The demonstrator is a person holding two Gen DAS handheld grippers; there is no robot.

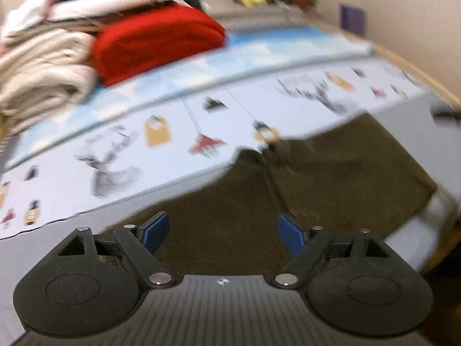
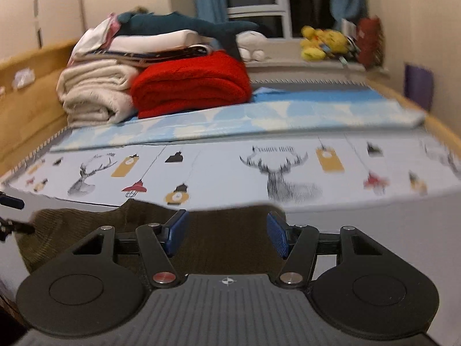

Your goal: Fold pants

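Olive-brown corduroy pants (image 1: pixel 331 178) lie flat on the near part of the bed; the left wrist view is blurred. My left gripper (image 1: pixel 222 230) is open just above the pants, blue pads (image 1: pixel 155 230) apart with nothing between them. In the right wrist view the pants (image 2: pixel 230 239) lie at the bed's near edge. My right gripper (image 2: pixel 227 233) is open over them, pads (image 2: pixel 276 236) apart and empty. The left gripper's tip (image 2: pixel 11 216) shows at the far left by the pants' end.
The bed sheet (image 2: pixel 259 173) has deer and lantern prints. A light blue mat (image 2: pixel 230 115) lies behind. Folded cream blankets (image 2: pixel 95 92) and a red blanket (image 2: pixel 193 83) are stacked at the back left under a shark plush (image 2: pixel 187 26). Wooden bed rails (image 2: pixel 26 101) run along both sides.
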